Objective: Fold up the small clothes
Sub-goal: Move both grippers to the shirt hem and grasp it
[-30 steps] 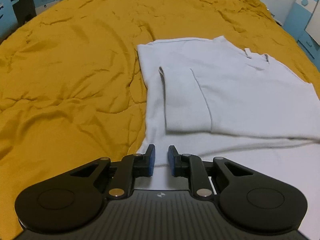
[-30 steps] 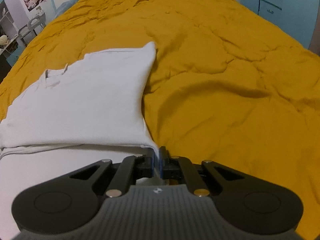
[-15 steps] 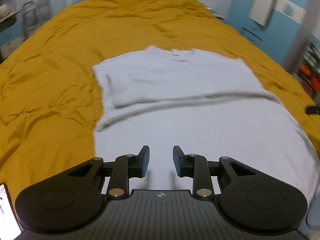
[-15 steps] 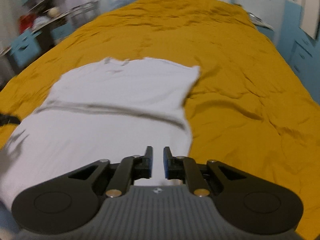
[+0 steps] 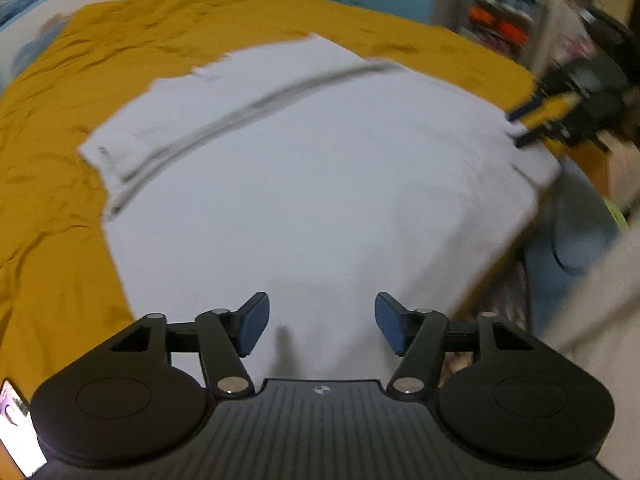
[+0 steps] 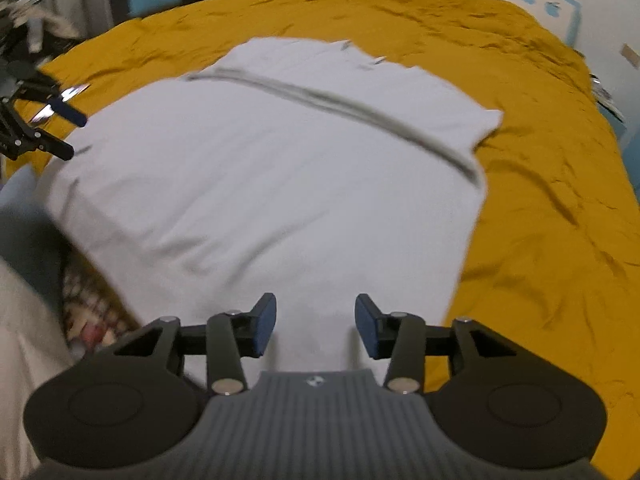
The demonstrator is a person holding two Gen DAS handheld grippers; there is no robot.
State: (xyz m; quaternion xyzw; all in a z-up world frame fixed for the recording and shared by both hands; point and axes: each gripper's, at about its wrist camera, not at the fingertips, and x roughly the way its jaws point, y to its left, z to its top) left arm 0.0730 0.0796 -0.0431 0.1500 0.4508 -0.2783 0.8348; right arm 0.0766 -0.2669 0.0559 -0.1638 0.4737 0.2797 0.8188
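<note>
A white shirt (image 5: 304,184) lies spread on the mustard-yellow bedspread (image 5: 52,128), its sleeves folded in and a fold line running across its far part. It also shows in the right wrist view (image 6: 272,176). My left gripper (image 5: 322,330) is open and empty over the shirt's near left edge; it also appears at the left of the right wrist view (image 6: 66,130). My right gripper (image 6: 316,328) is open and empty over the near right edge; it appears at the right of the left wrist view (image 5: 520,130). Both views are blurred by motion.
The bedspread (image 6: 540,208) extends wide around the shirt. Blue furniture and shelves (image 5: 500,20) stand beyond the bed. A blue-grey cloth (image 5: 572,232) and the person's pale clothing (image 5: 600,300) lie at the bed's near edge. A phone screen (image 5: 16,436) shows at lower left.
Both grippers have opened wide and let go of the shirt's hem. Each has swung outward, the left to the left side and the right to the right side, so each sees the other.
</note>
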